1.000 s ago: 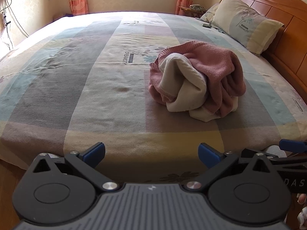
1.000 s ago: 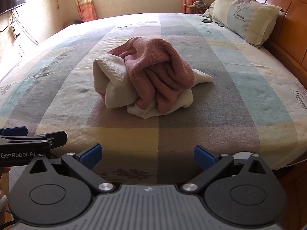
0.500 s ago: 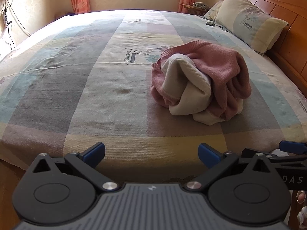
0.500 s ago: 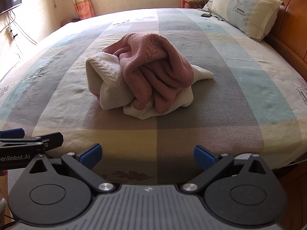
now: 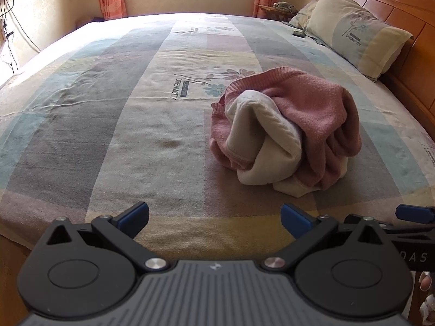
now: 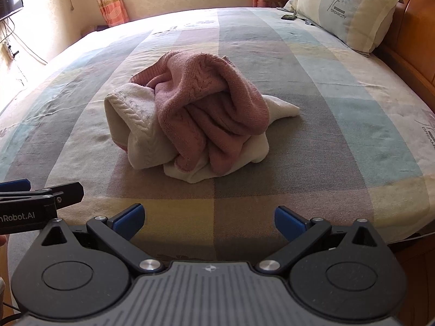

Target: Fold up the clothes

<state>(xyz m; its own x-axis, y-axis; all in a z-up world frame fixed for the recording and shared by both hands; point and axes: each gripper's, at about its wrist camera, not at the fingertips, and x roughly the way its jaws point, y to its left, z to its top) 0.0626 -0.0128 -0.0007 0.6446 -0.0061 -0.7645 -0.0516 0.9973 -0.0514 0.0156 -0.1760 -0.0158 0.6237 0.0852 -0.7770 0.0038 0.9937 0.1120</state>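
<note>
I have brought both tools in closer: over the last second the crumpled pink-and-cream sweater (image 6: pixel 190 119) has grown larger in both views, and the near edge of the bed (image 5: pixel 108 135) now runs just ahead of my fingertips. The left gripper (image 5: pixel 214 217) is spread wide with nothing between its blue pads; the right gripper (image 6: pixel 209 218) is the same, wide open and empty. From the left tool the bundle lies ahead and off to the right; from the right tool it sits almost straight ahead, a touch left of centre. Neither tool touches it yet. The right tool's blue fingertip shows at the left tool's right side, so the two are travelling side by side.

I judge folding has not begun. The garment is a heap, pink knit draped over the cream part, one cream corner trailing away on the far right. My next job is probably to find a hem or shoulder and spread it flat. A pillow (image 6: pixel 350 8) lies far ahead to the right, well clear.
</note>
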